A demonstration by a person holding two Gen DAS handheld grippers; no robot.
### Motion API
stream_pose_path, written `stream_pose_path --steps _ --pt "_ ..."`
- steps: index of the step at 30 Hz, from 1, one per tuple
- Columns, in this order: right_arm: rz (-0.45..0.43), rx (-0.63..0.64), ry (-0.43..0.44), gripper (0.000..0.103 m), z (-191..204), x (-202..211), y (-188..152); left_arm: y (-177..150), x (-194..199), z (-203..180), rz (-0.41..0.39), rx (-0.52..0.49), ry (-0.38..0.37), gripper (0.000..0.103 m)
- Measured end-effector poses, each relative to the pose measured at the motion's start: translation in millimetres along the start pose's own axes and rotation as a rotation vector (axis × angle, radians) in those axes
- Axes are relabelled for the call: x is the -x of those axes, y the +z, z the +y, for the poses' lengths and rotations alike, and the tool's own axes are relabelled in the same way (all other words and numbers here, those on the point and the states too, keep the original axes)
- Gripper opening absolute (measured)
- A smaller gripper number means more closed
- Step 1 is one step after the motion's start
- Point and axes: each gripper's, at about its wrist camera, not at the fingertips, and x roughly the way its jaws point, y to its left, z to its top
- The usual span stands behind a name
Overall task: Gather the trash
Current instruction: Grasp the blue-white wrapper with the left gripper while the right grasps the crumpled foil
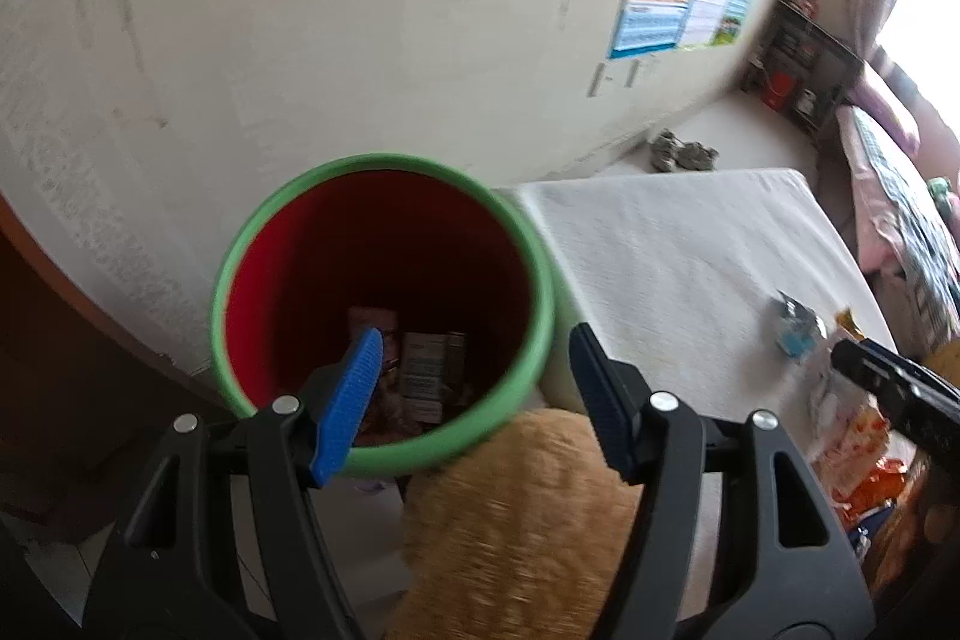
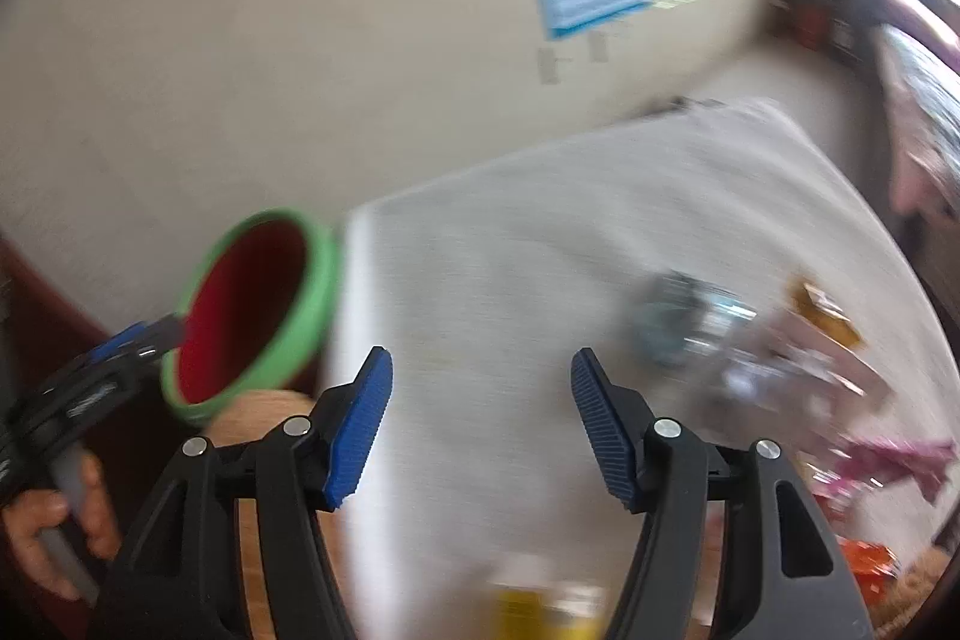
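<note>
Right gripper (image 2: 480,421), jaws apart and empty, is sitting nearer the wrappers (image 2: 780,358) lying to its right on the table (image 2: 510,232); left gripper (image 1: 474,400), also apart and empty, is hovering over the bin (image 1: 384,316).

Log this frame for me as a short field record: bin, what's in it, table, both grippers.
bin: red inside, green rim, standing off the table's left edge
bin contents: a few wrappers at the bottom
table: white cloth; more wrappers in a loose group on its right side, blurred
left gripper: over the bin, open, nothing between the jaws
right gripper: over the table, open, nothing between the jaws
hand: holds the left gripper's handle
</note>
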Motion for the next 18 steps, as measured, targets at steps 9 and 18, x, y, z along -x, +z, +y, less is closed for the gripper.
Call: stream_pose_path --steps 9,18 --pt "0.049 -0.127 -0.127 0.068 -91.3 -8.9 -0.2 -15.7 9.7 -55.2 0.031 -0.102 -0.079 0.062" --pt "0.132 -0.19 -0.056 0.065 -125.8 -45.1 -7.6 -17.4 4.4 -111.4 0.009 -0.224 -0.106 0.062"
